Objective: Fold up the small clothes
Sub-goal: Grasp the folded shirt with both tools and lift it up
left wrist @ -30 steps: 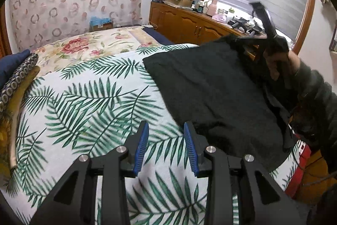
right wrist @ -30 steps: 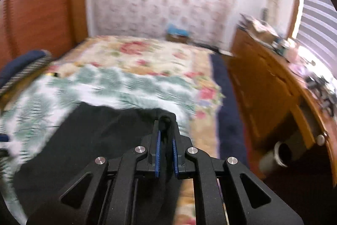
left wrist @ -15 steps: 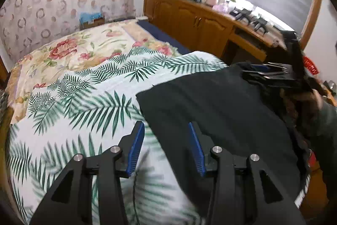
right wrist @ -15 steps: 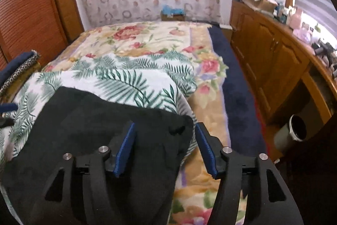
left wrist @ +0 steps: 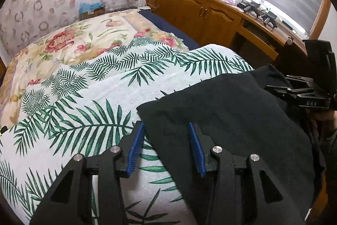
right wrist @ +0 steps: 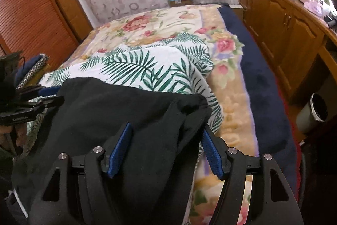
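garment: black knit cloth garment [left wrist: 227,111], flat on the white palm-leaf print blanket [left wrist: 88,111] at the near end of the bed, right-hand part; near edge runs out of view below both cameras
garment corners: far-left corner sits just ahead of the left tool; far-right corner [right wrist: 195,102] is bunched and slightly raised, at the blanket's right edge
left gripper [left wrist: 166,140]: jaws open, blue pads wide apart, nothing clamped; left pad over the blanket, right pad over black cloth, so the garment's left edge lies in the gap
right gripper [right wrist: 165,148]: jaws open wide, nothing clamped; black cloth fills the gap, the bunched corner just ahead of the tips
contact: can't tell if either tool touches the cloth or sits just above it
cross-view: right gripper visible at the right edge of the left wrist view, beside the garment's far-right part; left one at the left edge of the right wrist view
bed: floral cream quilt [right wrist: 151,24] under the blanket, dark blue cover [right wrist: 259,77] along its right side
surroundings: wooden cabinets [left wrist: 202,14] under the window, clutter on top; white cylindrical bin [right wrist: 311,113] on the floor; louvred wooden door [right wrist: 31,20] on the left
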Motion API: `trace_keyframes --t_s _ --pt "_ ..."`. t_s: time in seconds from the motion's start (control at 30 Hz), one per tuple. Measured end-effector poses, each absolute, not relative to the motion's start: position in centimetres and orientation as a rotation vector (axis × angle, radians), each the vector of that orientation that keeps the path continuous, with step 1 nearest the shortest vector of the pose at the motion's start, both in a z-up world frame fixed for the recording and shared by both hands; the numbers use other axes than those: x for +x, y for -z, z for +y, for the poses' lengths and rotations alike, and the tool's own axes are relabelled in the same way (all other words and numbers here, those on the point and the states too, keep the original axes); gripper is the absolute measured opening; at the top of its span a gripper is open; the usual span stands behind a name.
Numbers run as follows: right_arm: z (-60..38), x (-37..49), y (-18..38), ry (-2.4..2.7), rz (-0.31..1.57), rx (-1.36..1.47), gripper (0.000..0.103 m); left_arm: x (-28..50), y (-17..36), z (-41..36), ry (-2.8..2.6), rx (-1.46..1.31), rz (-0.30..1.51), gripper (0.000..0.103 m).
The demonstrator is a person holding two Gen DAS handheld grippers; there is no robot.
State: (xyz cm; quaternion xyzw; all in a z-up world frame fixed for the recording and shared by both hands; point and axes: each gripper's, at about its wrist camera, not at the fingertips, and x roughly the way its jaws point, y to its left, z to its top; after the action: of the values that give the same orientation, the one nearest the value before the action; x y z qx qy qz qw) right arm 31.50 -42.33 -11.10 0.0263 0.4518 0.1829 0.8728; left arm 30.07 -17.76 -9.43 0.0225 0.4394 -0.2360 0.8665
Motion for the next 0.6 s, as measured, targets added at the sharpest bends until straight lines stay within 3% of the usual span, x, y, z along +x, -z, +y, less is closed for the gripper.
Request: trace_keyframes --t_s 0.03,0.07,0.17,0.3,0.6 --pt "-42.2 31.3 11.0 -0.391 0.937 0.055 0.057 30.1 9.5 -17.8 0.504 0.043 0.917 0.040" --pt "-42.0 31.1 10.8 -0.400 0.930 0.052 0.051 30.1 9.5 -17.8 0.531 0.028 0.914 0.029" --pt "-41.2 30.5 10.6 -0.381 0.906 -0.001 0.044 30.2 9.3 -17.6 0.559 0.006 0.906 0.006" --pt "-41.7 30.1 10.2 -0.338 0.870 -0.031 0.011 29.2 7.5 -17.3 0.594 -0.024 0.835 0.004" --pt "-41.4 26.8 5.6 -0.367 0.710 -0.026 0.006 23.8 -0.8 -16.6 0.655 -0.046 0.603 0.004"
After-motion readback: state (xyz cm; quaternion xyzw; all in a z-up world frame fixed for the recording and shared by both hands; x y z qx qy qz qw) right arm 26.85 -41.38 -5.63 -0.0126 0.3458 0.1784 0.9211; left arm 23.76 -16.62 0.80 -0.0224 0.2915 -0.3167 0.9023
